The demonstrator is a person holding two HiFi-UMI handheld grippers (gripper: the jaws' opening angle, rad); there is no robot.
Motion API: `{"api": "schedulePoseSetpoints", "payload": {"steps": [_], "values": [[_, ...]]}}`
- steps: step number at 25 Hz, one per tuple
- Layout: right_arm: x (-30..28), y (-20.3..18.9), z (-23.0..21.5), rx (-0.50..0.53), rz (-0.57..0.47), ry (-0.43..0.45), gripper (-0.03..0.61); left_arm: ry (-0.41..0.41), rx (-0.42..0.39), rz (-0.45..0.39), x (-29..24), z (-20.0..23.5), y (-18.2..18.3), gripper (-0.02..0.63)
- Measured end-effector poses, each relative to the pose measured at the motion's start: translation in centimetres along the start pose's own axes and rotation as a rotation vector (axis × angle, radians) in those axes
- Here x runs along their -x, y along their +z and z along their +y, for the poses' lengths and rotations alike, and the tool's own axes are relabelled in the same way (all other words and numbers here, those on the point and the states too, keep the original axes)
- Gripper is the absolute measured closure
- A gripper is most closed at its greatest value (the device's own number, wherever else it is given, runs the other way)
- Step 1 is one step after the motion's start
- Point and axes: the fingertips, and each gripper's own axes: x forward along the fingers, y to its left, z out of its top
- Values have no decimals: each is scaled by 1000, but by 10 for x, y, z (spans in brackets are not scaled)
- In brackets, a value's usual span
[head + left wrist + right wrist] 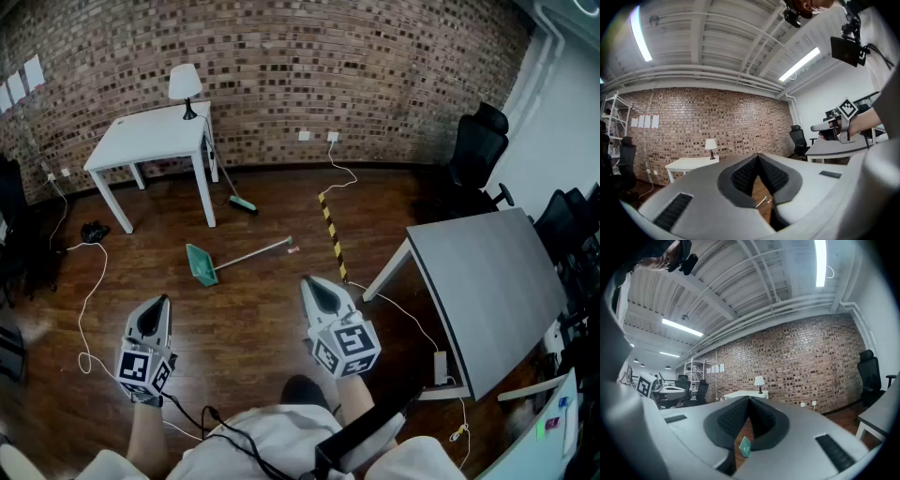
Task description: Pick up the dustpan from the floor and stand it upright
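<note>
A teal dustpan [201, 264] with a long pale handle [255, 253] lies flat on the dark wood floor, in the middle of the head view. My left gripper [160, 302] and right gripper [315, 284] are held level well short of it, both shut with nothing between the jaws. Seen through the right gripper's jaws, the teal pan [745, 446] shows far off on the floor. In the left gripper view only the end of the handle [764, 201] peeks through the jaws, and the right gripper [834, 123] shows at the right.
A white table [155, 136] with a lamp [185, 86] stands by the brick wall, a broom [234, 192] leaning at its leg. A yellow-black striped strip [332, 234] lies on the floor. A grey table [487, 291] and black chairs [478, 150] are at the right. Cables [89, 300] trail on the left.
</note>
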Motion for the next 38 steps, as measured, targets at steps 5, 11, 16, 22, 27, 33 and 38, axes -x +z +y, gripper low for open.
{"api": "schedulePoseSetpoints", "payload": {"steps": [5, 11, 16, 22, 27, 33, 38], "values": [[-21, -4, -13, -11, -4, -9, 589, 7, 21, 2, -18, 9, -5, 604], [-80, -9, -55, -3, -5, 7, 589, 17, -11, 35, -78, 31, -18, 604], [-153, -6, -121, 0, -12, 22, 589, 53, -19, 60, -165, 53, -22, 604], [-235, 0, -208, -40, 0, 37, 589, 92, -14, 37, -278, 69, -5, 604], [-283, 2, -256, -2, 23, 11, 589, 149, -46, 42, -327, 101, 5, 604], [-318, -1, -271, 35, 45, 12, 589, 153, -52, 61, -361, 121, -1, 604], [-331, -6, -271, 17, 61, -20, 589, 117, -42, 72, -376, 132, -9, 604]]}}
